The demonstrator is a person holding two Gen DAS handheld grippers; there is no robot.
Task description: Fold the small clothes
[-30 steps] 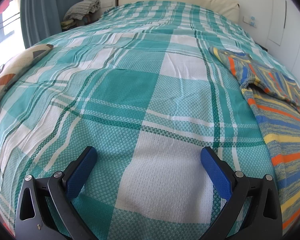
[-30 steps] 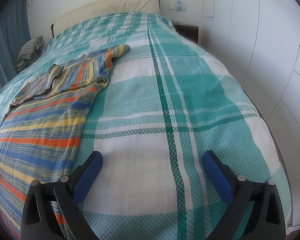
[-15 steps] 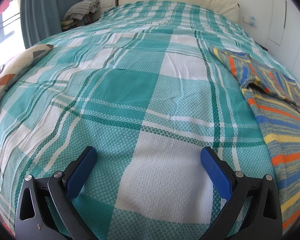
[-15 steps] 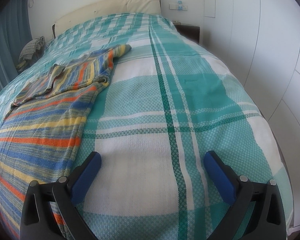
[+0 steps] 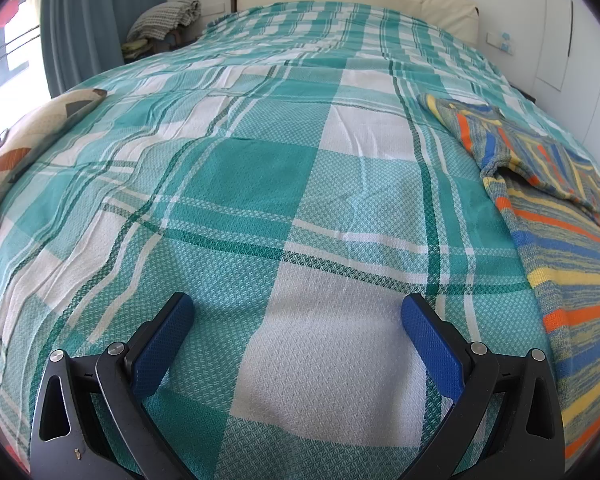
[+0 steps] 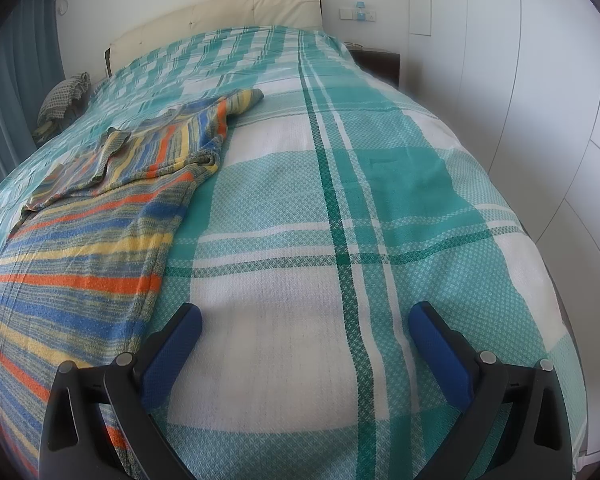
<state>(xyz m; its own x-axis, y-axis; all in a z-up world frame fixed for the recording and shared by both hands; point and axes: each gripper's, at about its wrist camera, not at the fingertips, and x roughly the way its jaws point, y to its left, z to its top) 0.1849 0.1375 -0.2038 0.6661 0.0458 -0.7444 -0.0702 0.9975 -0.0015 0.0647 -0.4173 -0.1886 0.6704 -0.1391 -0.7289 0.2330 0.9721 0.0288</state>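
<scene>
A striped knit garment in blue, orange and yellow lies flat on the bed, with its sleeves folded in across the upper part. In the left wrist view the garment fills the right edge. My left gripper is open over bare bedspread, well left of the garment. My right gripper is open too, hovering over the bedspread just right of the garment's side edge; its left finger is close to that edge. Nothing sits between either pair of blue pads.
A teal and white plaid bedspread covers the whole bed. A cream headboard stands at the far end. A patterned cushion lies at the left bed edge, near blue curtains. White wardrobe doors run along the right side.
The right gripper has crept slightly forward and a little right; the view of the garment shifted a touch. The left gripper has held still. Both stayed open.
</scene>
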